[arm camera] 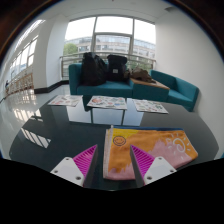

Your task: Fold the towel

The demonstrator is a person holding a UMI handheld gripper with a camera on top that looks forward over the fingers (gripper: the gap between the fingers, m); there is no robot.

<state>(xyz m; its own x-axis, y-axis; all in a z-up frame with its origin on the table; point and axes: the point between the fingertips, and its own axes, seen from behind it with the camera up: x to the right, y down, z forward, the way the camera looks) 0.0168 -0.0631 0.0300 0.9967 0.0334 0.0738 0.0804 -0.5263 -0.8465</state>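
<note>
An orange, yellow and pink patterned towel [145, 148] lies flat on the dark glossy table [50, 135], just ahead of my fingers and reaching in between them. My gripper [113, 165] is open, hovering over the towel's near edge. The left pad [84, 158] is over bare table beside the towel; the right pad [152, 160] is over the towel. Neither finger presses on the cloth.
Three printed sheets or mats [107, 101] lie in a row at the table's far side. Beyond them stands a teal sofa [170, 88] with two dark backpacks [95, 68] on it, under large windows [112, 35].
</note>
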